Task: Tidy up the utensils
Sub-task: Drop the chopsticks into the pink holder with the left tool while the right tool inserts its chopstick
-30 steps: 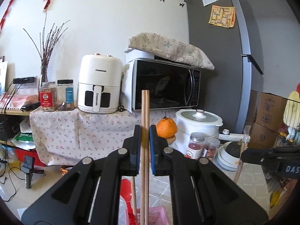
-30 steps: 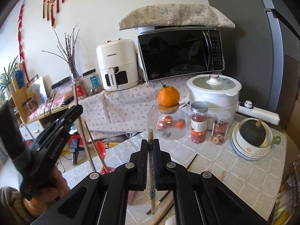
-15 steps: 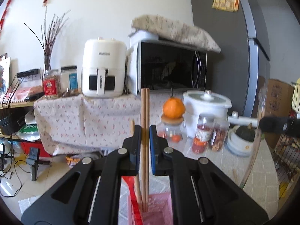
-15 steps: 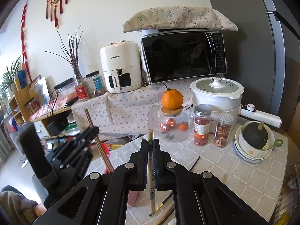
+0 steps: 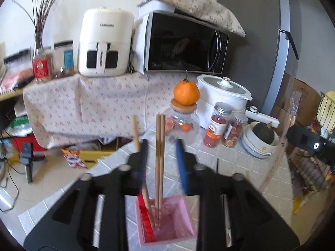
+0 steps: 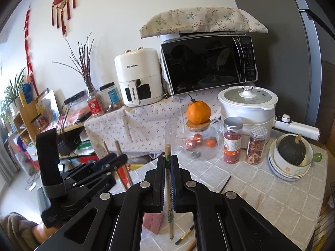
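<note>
My left gripper [image 5: 161, 146] hovers over a pink square holder [image 5: 185, 215] on the tiled table, and its jaws are opening. A pair of wooden chopsticks [image 5: 160, 163] stands in the holder between the fingers, touched by neither pad. Another chopstick [image 5: 135, 131] and something red [image 5: 146, 217] also sit in the holder. My right gripper [image 6: 168, 161] is shut on chopsticks in a clear sleeve [image 6: 170, 215], held upright. In the right wrist view the left gripper [image 6: 117, 161] is at the left above the pink holder [image 6: 152, 221].
Loose chopsticks [image 6: 225, 185] lie on the table near the front. Behind stand a glass jar with an orange on top [image 6: 197, 144], two spice jars [image 6: 231, 140], a white cooker [image 6: 247, 104] and stacked bowls holding a squash [image 6: 291, 159].
The left gripper tipped downward over the pink holder and its jaws parted, letting go of the wooden chopsticks, which now stand in the holder. The right gripper stayed still.
</note>
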The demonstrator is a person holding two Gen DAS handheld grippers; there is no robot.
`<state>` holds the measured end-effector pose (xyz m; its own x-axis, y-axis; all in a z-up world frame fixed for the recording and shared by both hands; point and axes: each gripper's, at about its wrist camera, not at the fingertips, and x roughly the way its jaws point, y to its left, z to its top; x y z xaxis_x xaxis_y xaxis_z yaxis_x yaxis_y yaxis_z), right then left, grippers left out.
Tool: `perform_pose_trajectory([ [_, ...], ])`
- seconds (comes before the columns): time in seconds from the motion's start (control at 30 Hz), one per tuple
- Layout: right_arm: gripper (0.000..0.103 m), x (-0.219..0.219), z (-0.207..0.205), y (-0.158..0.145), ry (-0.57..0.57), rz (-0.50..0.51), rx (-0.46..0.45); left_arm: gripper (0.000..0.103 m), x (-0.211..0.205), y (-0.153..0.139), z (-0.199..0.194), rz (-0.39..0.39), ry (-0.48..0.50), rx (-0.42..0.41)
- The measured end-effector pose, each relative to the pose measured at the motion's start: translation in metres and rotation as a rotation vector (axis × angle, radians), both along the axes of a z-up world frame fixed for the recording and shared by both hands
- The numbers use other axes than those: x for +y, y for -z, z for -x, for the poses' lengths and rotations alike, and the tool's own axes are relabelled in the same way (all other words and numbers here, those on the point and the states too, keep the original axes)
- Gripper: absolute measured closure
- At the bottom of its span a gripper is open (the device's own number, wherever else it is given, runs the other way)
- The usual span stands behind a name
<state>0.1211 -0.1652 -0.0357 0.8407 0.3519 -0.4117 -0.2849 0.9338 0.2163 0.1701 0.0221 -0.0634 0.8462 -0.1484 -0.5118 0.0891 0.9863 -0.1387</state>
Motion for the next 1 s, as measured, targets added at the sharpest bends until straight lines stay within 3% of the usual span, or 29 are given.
perform_pose_trajectory([
  [0.27, 0.098, 0.004, 0.000, -0.007, 0.030, -0.076, -0.045, 0.062, 0.013, -0.036, 0.020, 0.095, 0.020, -0.004],
  [0.4, 0.098, 0.007, 0.001, -0.012, 0.044, -0.122, -0.078, 0.053, 0.021, -0.054, 0.028, 0.076, 0.001, -0.001],
  [0.5, 0.098, 0.012, 0.003, -0.015, 0.053, -0.148, -0.110, 0.052, 0.036, -0.051, 0.024, 0.060, -0.072, 0.122],
  [0.6, 0.098, 0.020, 0.005, -0.017, 0.049, -0.167, -0.135, 0.051, 0.056, -0.036, 0.016, 0.109, -0.123, 0.272],
  [0.67, 0.098, 0.027, 0.003, -0.017, 0.035, -0.172, -0.138, 0.051, 0.066, -0.026, 0.014, 0.144, -0.145, 0.327],
  [0.83, 0.098, 0.046, -0.008, -0.005, 0.018, -0.129, -0.113, 0.052, 0.080, -0.007, 0.014, 0.189, -0.167, 0.419],
  [1.0, 0.098, 0.065, -0.020, 0.013, 0.001, -0.046, -0.053, 0.051, 0.082, -0.006, 0.017, 0.205, -0.161, 0.435],
])
